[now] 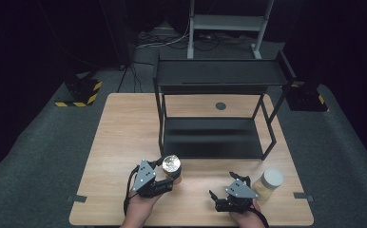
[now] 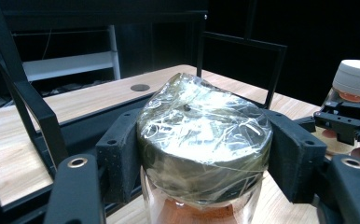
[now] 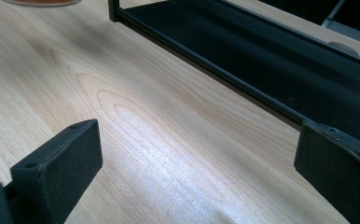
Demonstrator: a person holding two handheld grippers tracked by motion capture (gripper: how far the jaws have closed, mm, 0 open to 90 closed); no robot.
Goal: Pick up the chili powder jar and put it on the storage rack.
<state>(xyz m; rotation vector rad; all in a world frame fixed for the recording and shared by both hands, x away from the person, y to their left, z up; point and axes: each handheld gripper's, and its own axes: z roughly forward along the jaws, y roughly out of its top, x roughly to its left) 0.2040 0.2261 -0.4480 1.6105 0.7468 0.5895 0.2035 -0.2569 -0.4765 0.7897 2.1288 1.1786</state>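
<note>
The left tongs (image 1: 171, 175) are clamped on the film-wrapped lid of an upright jar (image 2: 204, 140) at the table's (image 1: 120, 137) near edge, with the black shelf rack (image 1: 212, 137) just beyond; the right tongs (image 3: 197, 177) gape wide, holding nothing

– What stands ahead of our left gripper (image 1: 165, 178)?

– The black shelf rack (image 1: 215, 137), just beyond the jar (image 2: 204, 140) clamped in its jaws; its corner post (image 1: 161, 121) rises close ahead.

– And around our right gripper (image 1: 226, 199)?

– Bare table (image 3: 136, 116) between its wide-apart jaws and ahead, up to the rack's bottom shelf. A white-lidded jar (image 1: 268, 184) stands just to its right.
</note>
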